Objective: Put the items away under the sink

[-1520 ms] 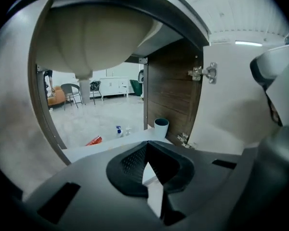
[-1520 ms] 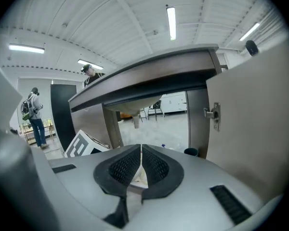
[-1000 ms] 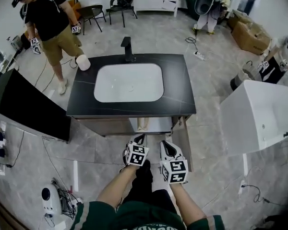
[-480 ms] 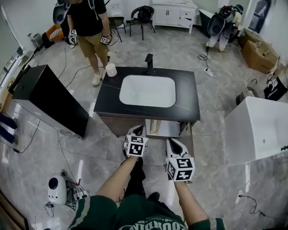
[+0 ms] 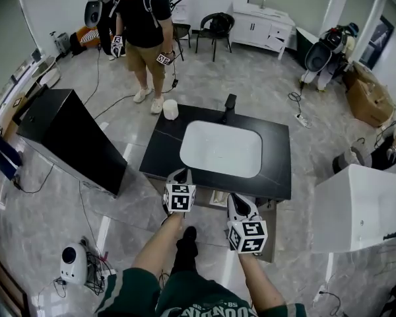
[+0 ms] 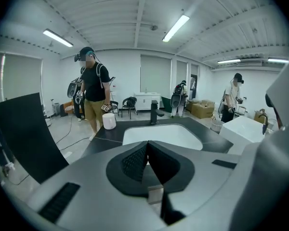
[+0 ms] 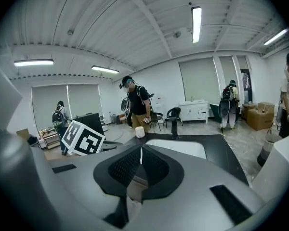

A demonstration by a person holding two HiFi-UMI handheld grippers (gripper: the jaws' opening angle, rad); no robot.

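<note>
A black-topped vanity [image 5: 277, 177] with a white basin [image 5: 221, 149] and a black tap [image 5: 230, 105] stands in front of me. A white cup [image 5: 170, 109] sits on its far left corner. Under the counter the cupboard [image 5: 218, 197] is open, its door [image 5: 266, 233] swung out at the right. My left gripper [image 5: 182, 174] hangs at the counter's front edge, shut and empty. My right gripper [image 5: 231, 201] is beside it, a little nearer me, also shut and empty. The left gripper [image 6: 147, 146] view shows the cup [image 6: 109, 121] and tap [image 6: 154, 112] ahead. So does the right gripper [image 7: 141, 150] view.
A tall black cabinet [image 5: 72, 137] stands left of the vanity and a white tub [image 5: 356, 207] right of it. A person [image 5: 142, 18] with grippers stands beyond the counter. A white device [image 5: 72, 263] and cables lie on the floor at my left.
Both grippers have risen from low before the cupboard opening to the counter's front edge, still shut. The head view has pulled up and back. The person beyond has shifted.
</note>
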